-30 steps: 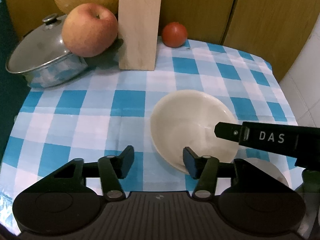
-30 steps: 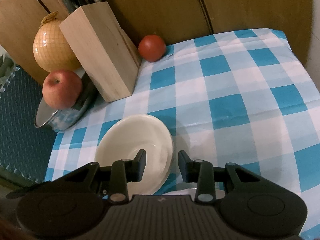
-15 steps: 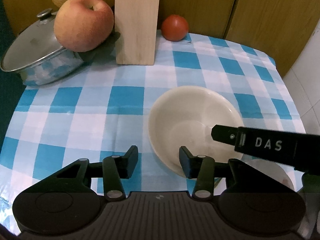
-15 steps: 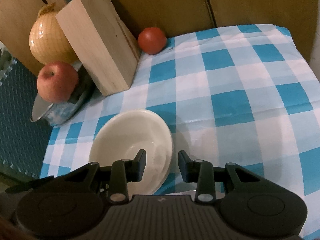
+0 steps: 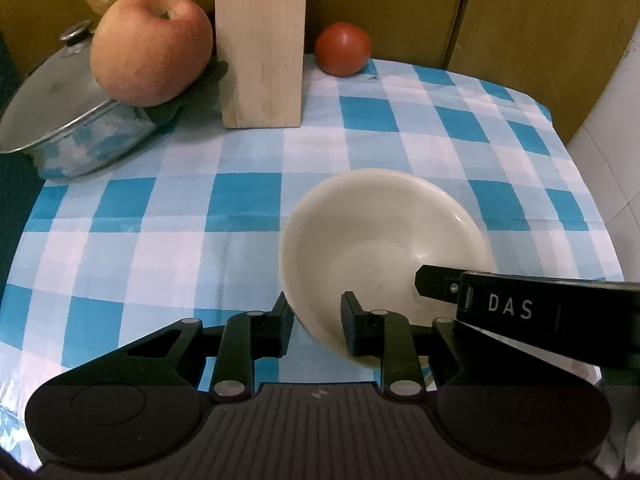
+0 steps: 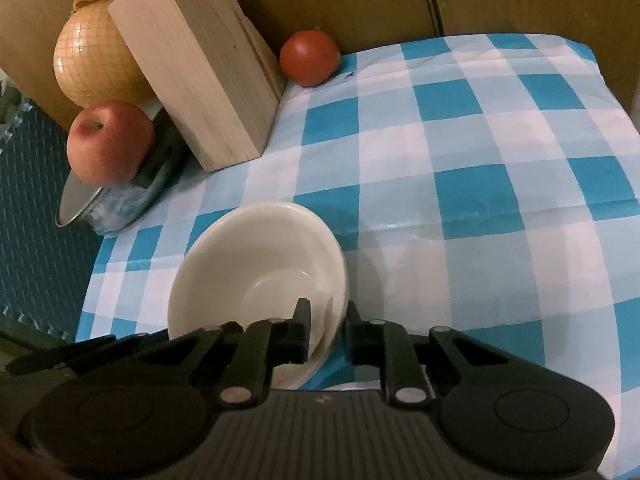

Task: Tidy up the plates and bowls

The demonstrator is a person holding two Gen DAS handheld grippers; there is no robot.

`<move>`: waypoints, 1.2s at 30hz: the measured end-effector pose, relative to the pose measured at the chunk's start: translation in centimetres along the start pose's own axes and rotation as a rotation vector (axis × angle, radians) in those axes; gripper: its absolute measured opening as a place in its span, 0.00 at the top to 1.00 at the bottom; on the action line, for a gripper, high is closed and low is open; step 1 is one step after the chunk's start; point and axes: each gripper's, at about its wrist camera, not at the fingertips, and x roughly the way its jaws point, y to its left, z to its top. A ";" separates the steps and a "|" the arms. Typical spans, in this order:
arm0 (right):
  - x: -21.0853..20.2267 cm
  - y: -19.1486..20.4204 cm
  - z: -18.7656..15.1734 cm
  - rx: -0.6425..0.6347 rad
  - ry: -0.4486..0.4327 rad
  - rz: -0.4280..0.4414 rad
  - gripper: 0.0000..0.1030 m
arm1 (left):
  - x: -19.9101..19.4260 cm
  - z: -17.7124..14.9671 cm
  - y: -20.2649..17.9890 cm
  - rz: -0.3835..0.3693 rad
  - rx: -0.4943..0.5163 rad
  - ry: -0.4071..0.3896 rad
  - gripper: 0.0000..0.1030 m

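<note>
Left wrist view: my left hand-held gripper (image 5: 314,326) is closing on the cream bowl's (image 5: 384,236) near rim, lower centre; my right hand-held gripper (image 6: 326,330) closes on its right rim.

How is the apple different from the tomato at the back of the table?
The apple is perched on the pot's lid, left of the wooden block; the tomato lies on the checked cloth, right of that block. The apple is mottled pink and yellow; the tomato is an even deep red. The apple looks larger. Both are round and whole.
</note>
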 end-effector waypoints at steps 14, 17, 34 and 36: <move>-1.2 0.3 0.5 0.003 -0.043 0.025 0.86 | -1.3 0.2 0.1 -0.005 -0.007 -0.047 0.68; -1.8 0.5 0.5 0.002 -0.052 0.028 0.86 | -1.9 0.3 0.1 -0.013 -0.009 -0.058 0.68; -6.5 1.0 -0.6 -0.015 -0.121 0.032 0.86 | -6.2 -0.6 -0.9 -0.065 0.016 -0.130 0.66; -7.1 1.0 -1.1 -0.012 -0.127 0.030 0.85 | -6.7 -0.9 -1.2 -0.065 0.026 -0.137 0.65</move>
